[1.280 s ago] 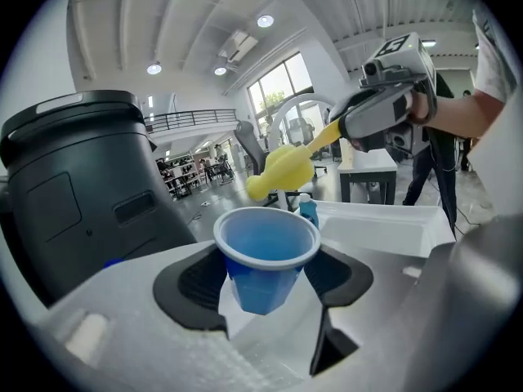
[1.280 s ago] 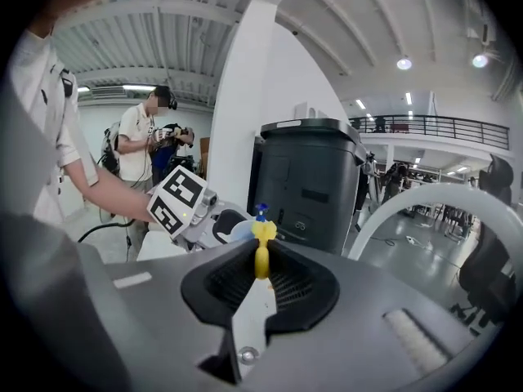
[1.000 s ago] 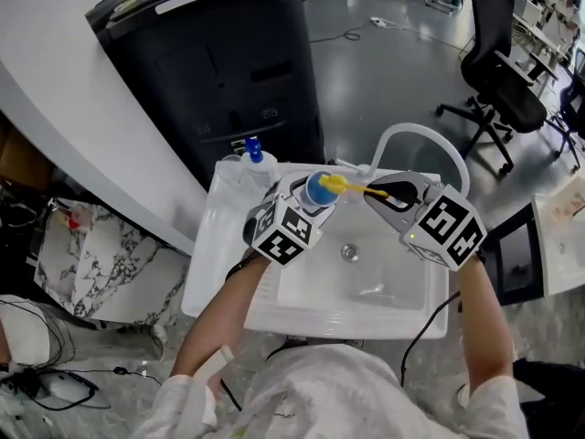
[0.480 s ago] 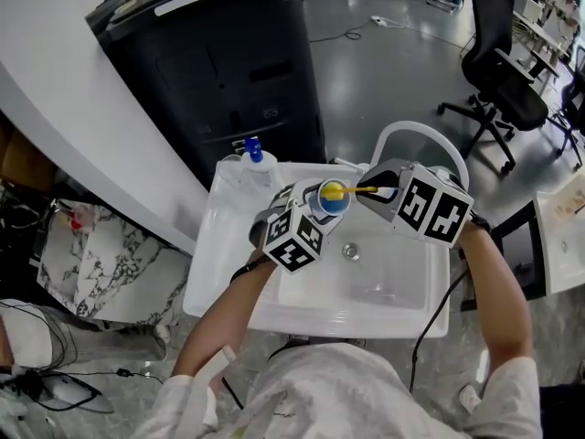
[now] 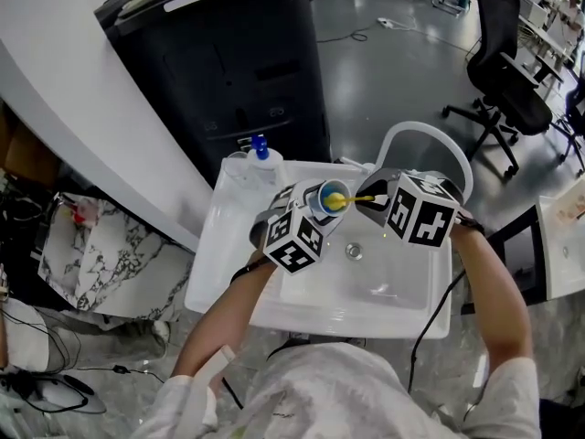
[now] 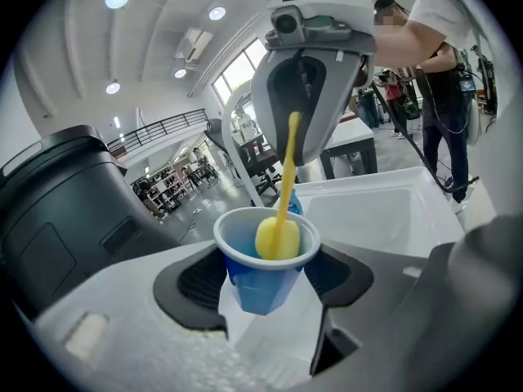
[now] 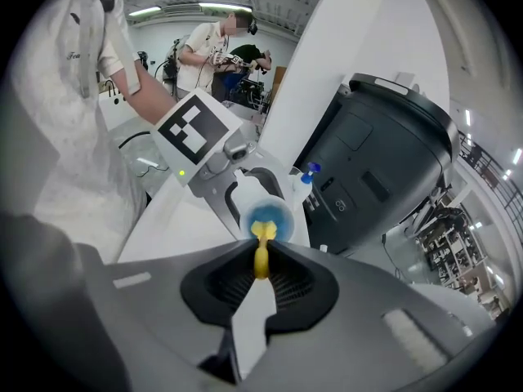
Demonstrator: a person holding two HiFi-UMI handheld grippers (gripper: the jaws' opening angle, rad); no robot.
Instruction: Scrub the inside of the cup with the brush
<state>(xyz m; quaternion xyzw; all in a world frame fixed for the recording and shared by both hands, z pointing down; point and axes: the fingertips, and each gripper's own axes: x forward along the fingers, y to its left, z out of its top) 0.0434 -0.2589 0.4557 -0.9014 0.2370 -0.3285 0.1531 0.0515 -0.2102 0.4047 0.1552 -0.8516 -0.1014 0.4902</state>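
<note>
Over the white sink [image 5: 384, 283], my right claw [image 7: 260, 269] (clamped on the yellow brush [image 6: 278, 235]) has pushed its sponge head down into the blue cup [image 6: 252, 278], gripped between the jaws of my left claw [image 6: 270, 291].

The right gripper [image 5: 373, 200] has moved in, pushing the brush [image 5: 336, 200] head into the cup [image 5: 319, 193].

head: steeply down on sink [image 5: 384, 286] | gripper views: close, facing, share cup [image 6: 261, 282]
</note>
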